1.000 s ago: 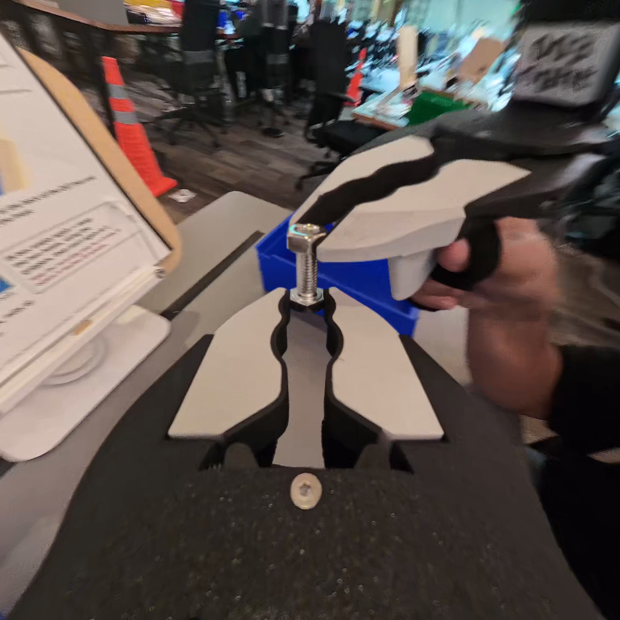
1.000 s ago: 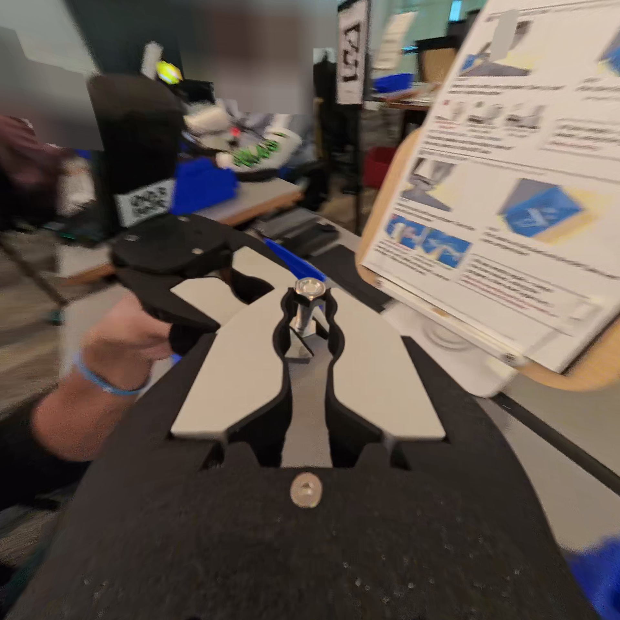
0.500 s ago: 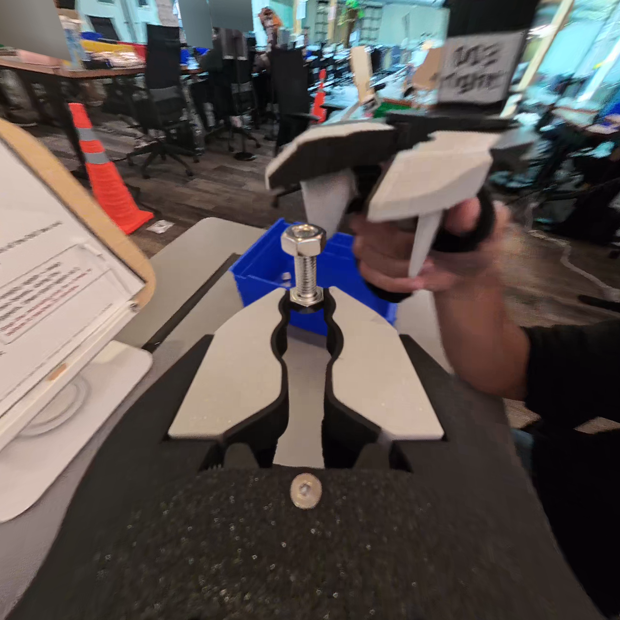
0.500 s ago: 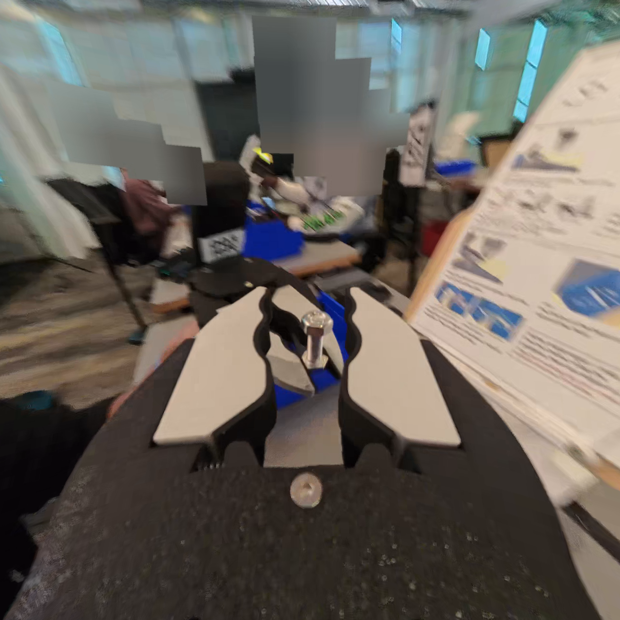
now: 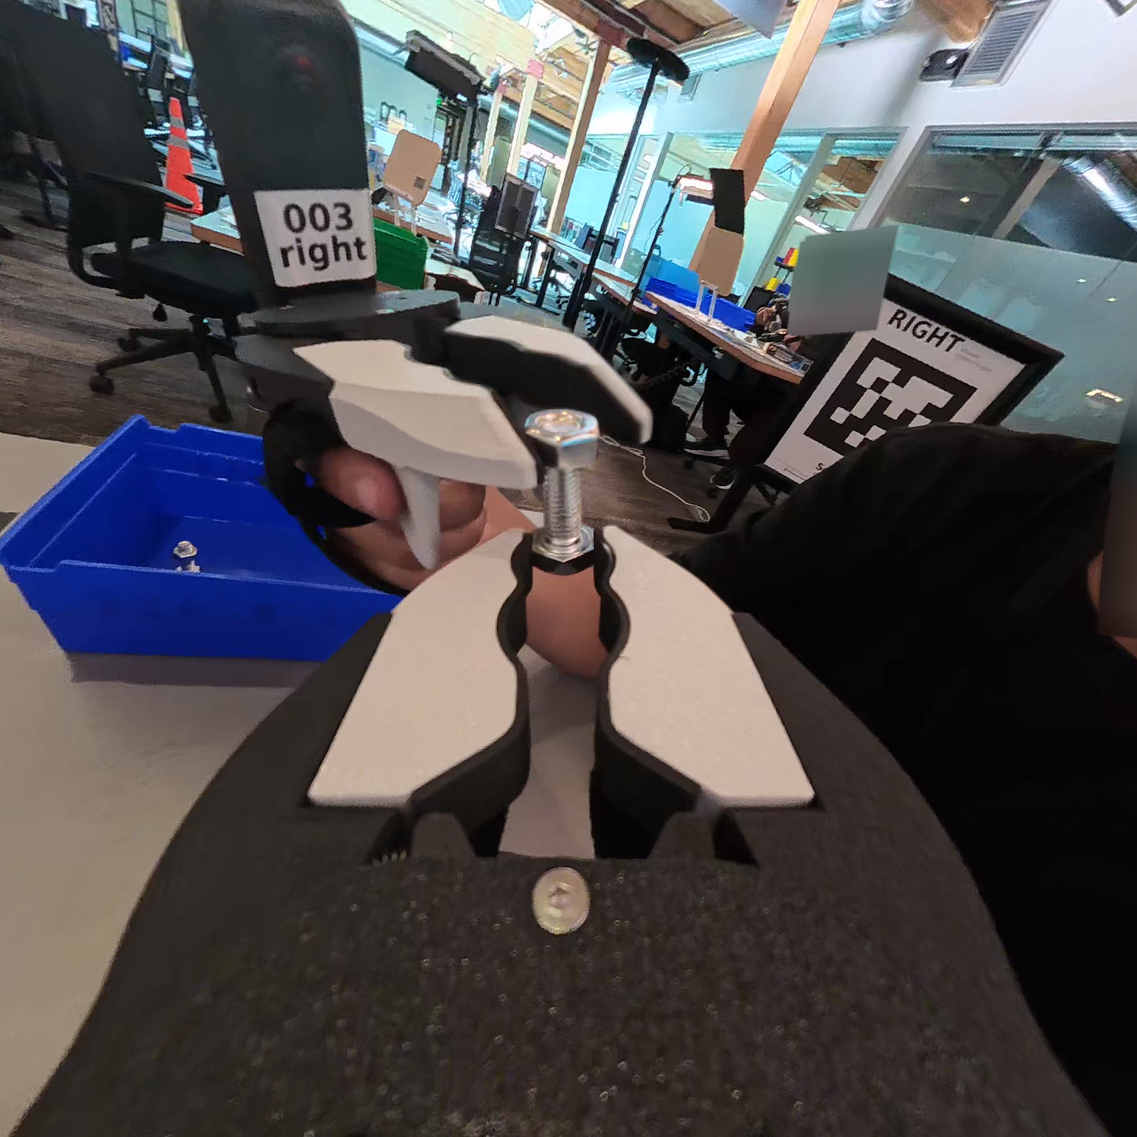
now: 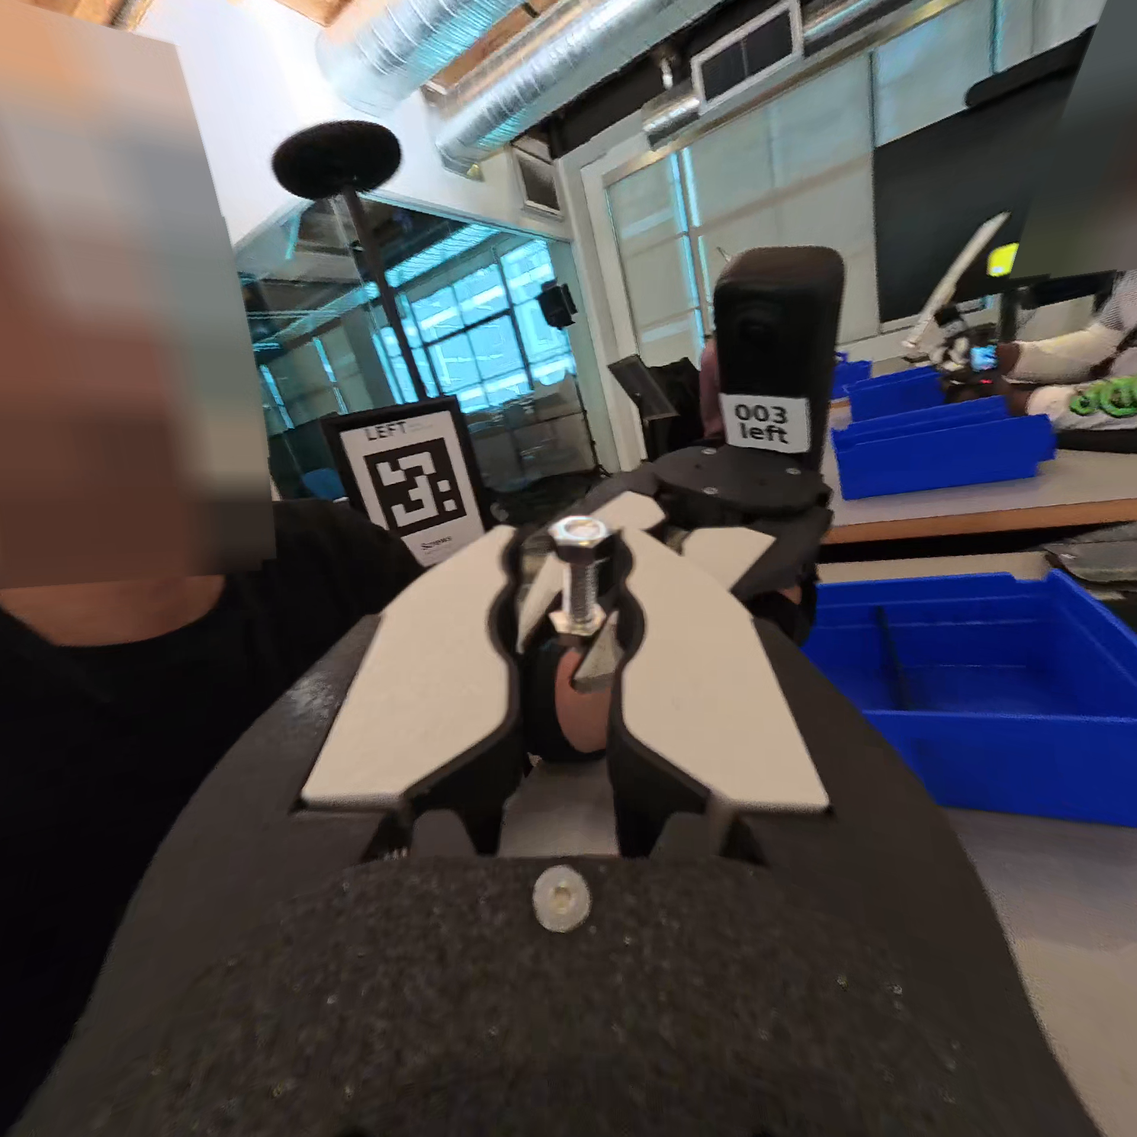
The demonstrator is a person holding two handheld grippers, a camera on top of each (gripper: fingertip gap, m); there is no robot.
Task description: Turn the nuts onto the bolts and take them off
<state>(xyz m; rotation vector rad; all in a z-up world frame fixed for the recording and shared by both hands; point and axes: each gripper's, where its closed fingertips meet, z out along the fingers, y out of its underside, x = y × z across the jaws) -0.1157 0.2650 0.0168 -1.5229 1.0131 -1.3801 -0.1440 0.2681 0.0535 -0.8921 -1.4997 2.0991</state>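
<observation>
Left gripper point(image 5: 561, 544): jaws squeeze the nut point(image 5: 561, 546) low on the upright bolt point(image 5: 561, 480).
Right gripper point(image 6: 569, 544): jaws hug the bolt's head.
Blue bin point(image 5: 123, 590): on the counter point(image 5: 111, 769).

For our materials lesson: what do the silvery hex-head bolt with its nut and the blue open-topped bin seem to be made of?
Silvery hex-head bolt and its nut: apparently bright plated steel, with mirror-like glints and crisp threads. Blue open-topped bin: probably moulded plastic, uniform colour, soft sheen, rounded rim.
</observation>
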